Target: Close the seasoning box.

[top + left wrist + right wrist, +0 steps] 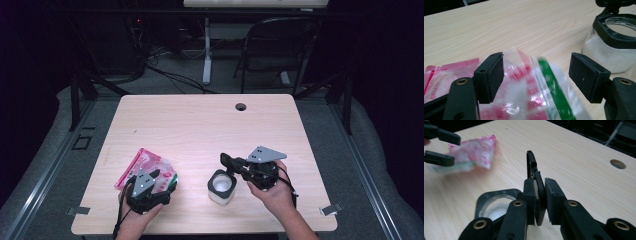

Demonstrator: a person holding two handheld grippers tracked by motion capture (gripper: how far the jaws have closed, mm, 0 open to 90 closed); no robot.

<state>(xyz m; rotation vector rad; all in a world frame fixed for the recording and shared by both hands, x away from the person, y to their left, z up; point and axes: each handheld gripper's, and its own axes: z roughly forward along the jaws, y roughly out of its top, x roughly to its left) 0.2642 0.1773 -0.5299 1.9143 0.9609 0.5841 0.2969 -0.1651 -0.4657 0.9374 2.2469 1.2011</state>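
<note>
Standing near the front edge of the table (200,115): a clear container (221,189) of white powder, black collar round its mouth, hinged lid (534,173) tipped up and open. Clamping that lid edge-on between narrow jaws: the right gripper (540,200), at the container's right. Lying well to the left, apart from the container: a red-and-white plastic bag (142,167) with a green strip. Straddling the bag's near end with jaws standing wide, pads not pressing on it: the left gripper (536,75).

Risking a tip-over: pulling or twisting on the thin lid could be dragging the light container over and spilling powder. Risking a slip too: closing on slick, crumpled film may be catching only one layer, letting the bag slide free or tear before reaching the mouth.
</note>
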